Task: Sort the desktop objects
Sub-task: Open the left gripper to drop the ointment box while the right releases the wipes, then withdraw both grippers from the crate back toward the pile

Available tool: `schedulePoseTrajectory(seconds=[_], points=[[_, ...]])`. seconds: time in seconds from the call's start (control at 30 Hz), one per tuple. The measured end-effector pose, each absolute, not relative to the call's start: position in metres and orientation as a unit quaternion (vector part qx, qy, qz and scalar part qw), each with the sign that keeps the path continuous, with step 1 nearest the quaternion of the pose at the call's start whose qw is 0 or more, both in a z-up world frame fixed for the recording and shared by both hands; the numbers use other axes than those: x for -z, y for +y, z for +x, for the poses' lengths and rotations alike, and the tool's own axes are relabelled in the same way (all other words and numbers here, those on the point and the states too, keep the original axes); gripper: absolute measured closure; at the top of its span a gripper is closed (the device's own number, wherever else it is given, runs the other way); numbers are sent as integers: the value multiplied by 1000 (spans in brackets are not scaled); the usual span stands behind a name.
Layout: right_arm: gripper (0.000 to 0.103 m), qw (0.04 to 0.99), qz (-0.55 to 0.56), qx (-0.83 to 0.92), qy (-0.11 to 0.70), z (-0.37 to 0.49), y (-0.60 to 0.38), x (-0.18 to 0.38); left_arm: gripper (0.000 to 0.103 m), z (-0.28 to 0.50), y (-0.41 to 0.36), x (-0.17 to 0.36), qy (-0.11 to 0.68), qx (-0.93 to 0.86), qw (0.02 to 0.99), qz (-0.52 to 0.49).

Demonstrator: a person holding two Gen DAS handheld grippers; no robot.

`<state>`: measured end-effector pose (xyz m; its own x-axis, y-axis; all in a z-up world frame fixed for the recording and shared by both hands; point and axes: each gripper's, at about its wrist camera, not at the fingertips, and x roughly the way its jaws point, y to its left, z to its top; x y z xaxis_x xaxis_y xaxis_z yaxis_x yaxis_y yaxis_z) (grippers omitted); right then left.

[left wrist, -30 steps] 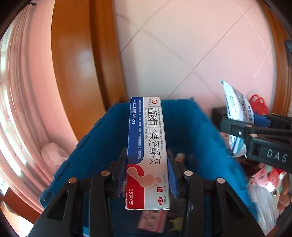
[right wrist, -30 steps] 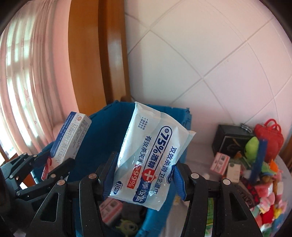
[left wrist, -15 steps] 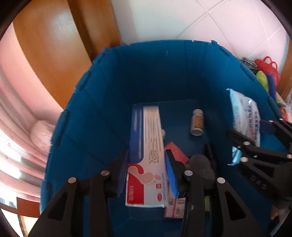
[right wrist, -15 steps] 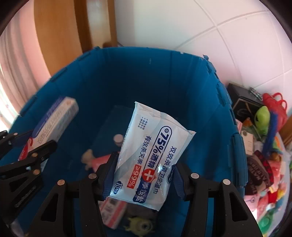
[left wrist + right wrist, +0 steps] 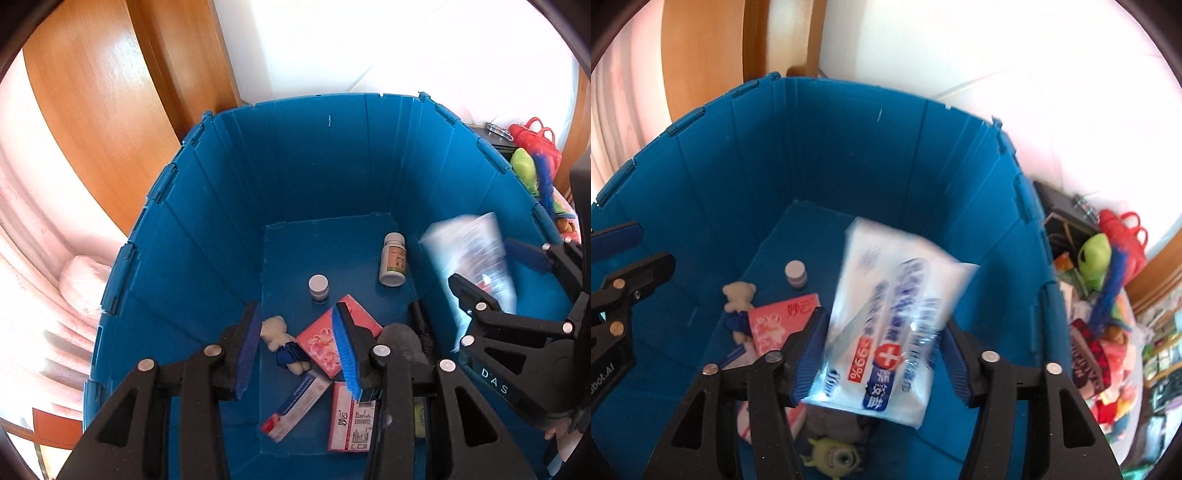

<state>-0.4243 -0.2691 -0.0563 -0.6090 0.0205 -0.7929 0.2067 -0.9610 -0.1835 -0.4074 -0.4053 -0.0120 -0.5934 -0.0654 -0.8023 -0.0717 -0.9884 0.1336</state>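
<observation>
Tiled wall and a wooden door frame sit behind a deep blue bin (image 5: 849,140); every place below is given relative to that bin.

Step in hand, as I read it: drop items into the bin. Left claw (image 5: 295,314) hangs over the bin's near edge, jaws apart, nothing between them. An ointment box (image 5: 295,410) lies flat on the bin floor below it. Right claw (image 5: 886,321) is above the bin's right half and its jaws are opening. The wipes pack (image 5: 897,280) is between them, blurred, and the right pad already looks clear of it. I judge the pack is sliding out, not gripped.

To do it well:
- keep the right claw inside the bin walls until the pack is fully free
- spread wide enough that the pack does not snag on the left pad
- lift both claws straight out and keep them apart

Farther in, on the bin floor, are a teddy (image 5: 275,334), a pink tissue pack (image 5: 332,339), a small jar (image 5: 318,288) and a pill bottle (image 5: 393,264) towards the back.

View differences:
- Left wrist shows the pill bottle and the whole ointment box. In the right wrist view the pack hides the bottle.
- Right wrist shows the pack's print, a green one-eyed toy (image 5: 831,456) at the bin's near end, and the unsorted heap (image 5: 1108,295) on the bench right of the bin.
- Left wrist catches only the top of that heap.
</observation>
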Motion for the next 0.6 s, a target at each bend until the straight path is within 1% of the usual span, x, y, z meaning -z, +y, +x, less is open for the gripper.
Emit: schedulePoseTrajectory(seconds=[0.03, 0.07, 0.1, 0.17, 0.23, 0.4, 0.6], points=[[21, 50, 433, 890, 131, -422, -269, 52, 64, -403, -407, 10, 74, -891, 3, -448], [16, 48, 428, 893, 132, -420, -269, 48, 64, -400, -407, 8, 71, -893, 5, -445], [14, 46, 421, 896, 134, -417, -270, 43, 64, -396, -409, 5, 67, -896, 5, -440], [13, 46, 410, 900, 137, -410, -270, 34, 64, -388, -410, -1, 62, -901, 6, -430], [7, 48, 398, 905, 141, -400, -272, 25, 64, -377, -413, -9, 56, -907, 2, -417], [0, 59, 357, 922, 142, -362, -266, -4, 64, -344, -418, -30, 23, -928, 3, -371], [0, 62, 300, 944, 124, -308, -243, -28, 64, -284, -409, -52, -10, -959, 12, -284]])
